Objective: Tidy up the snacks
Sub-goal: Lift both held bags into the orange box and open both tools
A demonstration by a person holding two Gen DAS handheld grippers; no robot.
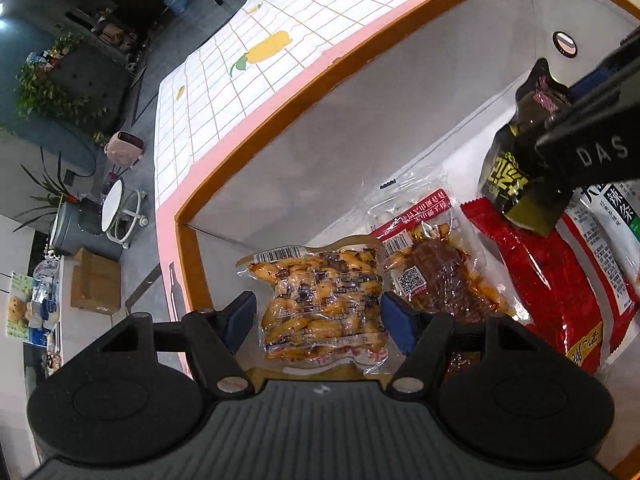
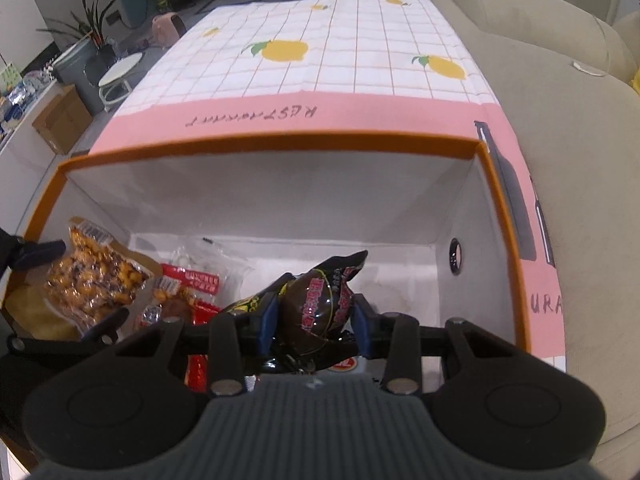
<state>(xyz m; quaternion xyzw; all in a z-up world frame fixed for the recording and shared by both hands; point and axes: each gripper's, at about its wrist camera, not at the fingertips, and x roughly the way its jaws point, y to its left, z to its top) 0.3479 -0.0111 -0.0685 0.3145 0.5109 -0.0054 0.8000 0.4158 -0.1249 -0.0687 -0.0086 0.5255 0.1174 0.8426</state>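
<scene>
An open box with an orange rim [image 1: 256, 120] and white inner walls holds the snacks; it also shows in the right wrist view [image 2: 280, 142]. My left gripper [image 1: 318, 322] is open, its blue pads on either side of a clear pack of yellow snacks [image 1: 320, 304] lying on the box floor. My right gripper [image 2: 314, 320] is shut on a black snack packet [image 2: 316, 300] and holds it above the box floor. In the left wrist view that packet [image 1: 516, 168] hangs at the right. A clear pack of brown snacks [image 1: 440, 280] and a red packet [image 1: 548, 276] lie beside.
A white packet with green print [image 1: 612, 232] lies at the box's right end. The box stands on a lemon-print tablecloth [image 2: 340, 52]. A beige sofa [image 2: 560, 120] is right of the table. The box wall has a round hole [image 2: 455, 261].
</scene>
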